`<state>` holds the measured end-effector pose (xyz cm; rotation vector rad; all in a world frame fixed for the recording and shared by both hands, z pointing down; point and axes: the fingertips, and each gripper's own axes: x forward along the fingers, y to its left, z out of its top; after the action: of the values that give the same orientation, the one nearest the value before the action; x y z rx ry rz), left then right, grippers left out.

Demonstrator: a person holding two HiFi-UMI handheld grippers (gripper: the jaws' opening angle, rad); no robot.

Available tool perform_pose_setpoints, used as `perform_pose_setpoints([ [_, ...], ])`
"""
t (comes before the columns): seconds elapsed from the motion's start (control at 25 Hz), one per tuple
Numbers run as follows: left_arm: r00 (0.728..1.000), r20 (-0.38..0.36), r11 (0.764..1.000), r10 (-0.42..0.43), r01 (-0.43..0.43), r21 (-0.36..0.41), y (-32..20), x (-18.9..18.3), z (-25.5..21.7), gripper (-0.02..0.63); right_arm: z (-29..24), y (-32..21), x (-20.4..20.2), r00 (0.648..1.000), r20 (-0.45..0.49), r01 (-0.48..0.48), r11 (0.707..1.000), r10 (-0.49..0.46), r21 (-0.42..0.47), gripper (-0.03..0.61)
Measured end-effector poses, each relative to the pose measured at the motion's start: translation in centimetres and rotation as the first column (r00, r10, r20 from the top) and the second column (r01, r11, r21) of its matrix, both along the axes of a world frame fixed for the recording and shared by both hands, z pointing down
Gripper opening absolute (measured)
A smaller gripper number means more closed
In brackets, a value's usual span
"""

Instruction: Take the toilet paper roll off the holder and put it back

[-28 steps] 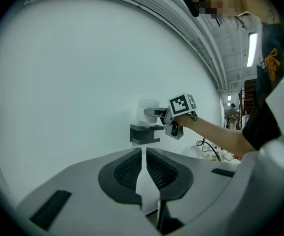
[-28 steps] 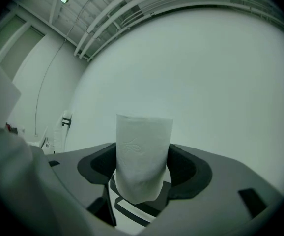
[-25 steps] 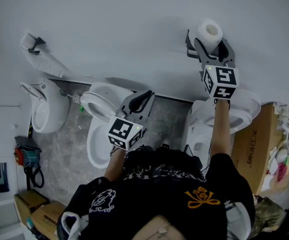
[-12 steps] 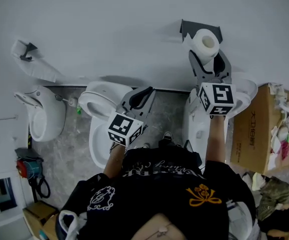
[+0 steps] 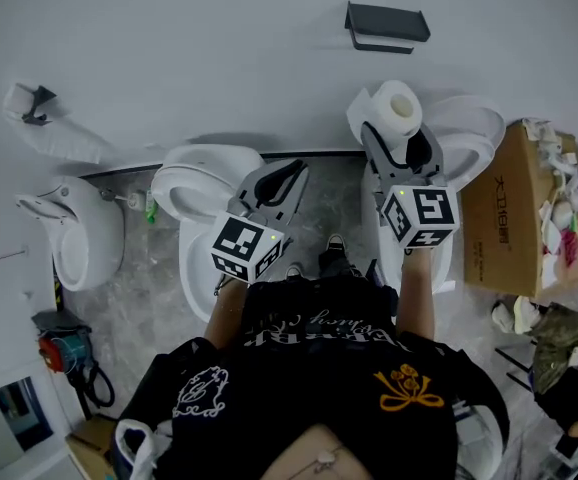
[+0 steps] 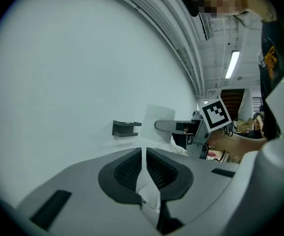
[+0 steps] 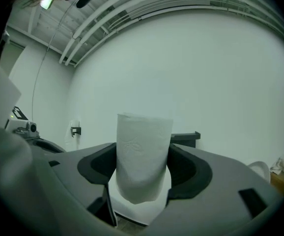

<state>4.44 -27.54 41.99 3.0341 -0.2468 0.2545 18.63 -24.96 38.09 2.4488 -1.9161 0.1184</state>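
The toilet paper roll (image 5: 400, 107) is off the holder (image 5: 387, 25) and is carried in the air near the wall, well clear of the bracket, which is seen empty above and behind it. It is pinched at its sides by the right tongs (image 5: 401, 144), whose jaws stand wide around it; in the right gripper view the roll (image 7: 143, 160) is seen upright between the pads, with the holder (image 7: 184, 137) just behind its right edge.

The grip is judged the first risk. The roll is soft, so a harder squeeze could flatten the bore and make rethreading difficult, while a looser one could let it slide out. Beneath the roll a toilet bowl (image 5: 472, 130) and the floor are seen, so a drop would probably land it there and soil the paper.

The second risk is judged to lie in the alignment. The roll's bore faces upward toward the head camera, and the holder's bar cannot be made out clearly; if the roll is brought in tilted, it may be butted against the bracket and knocked from the pads.

The left tongs (image 5: 285, 180) are pressed together on nothing and are held lower left, well apart from the roll, so no support would be given by them if it slipped.
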Motion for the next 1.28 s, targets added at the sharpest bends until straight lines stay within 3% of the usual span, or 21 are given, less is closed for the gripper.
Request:
perform_pose_setpoints([
  [0.72, 0.989, 0.027, 0.989, 0.144, -0.144, 0.015, 6.5, -5.9, 2.1, 0.039, 6.0, 8.5, -9.6, 0.992, 0.093, -0.08, 0.995, 0.086, -0.06, 0.318],
  [1.28, 0.989, -0.003, 0.989, 0.148, -0.148, 0.014, 6.6, -6.6, 1.1, 0.038, 5.0, 9.0, -9.8, 0.992, 0.07, -0.099, 0.993, 0.103, -0.068, 0.318],
])
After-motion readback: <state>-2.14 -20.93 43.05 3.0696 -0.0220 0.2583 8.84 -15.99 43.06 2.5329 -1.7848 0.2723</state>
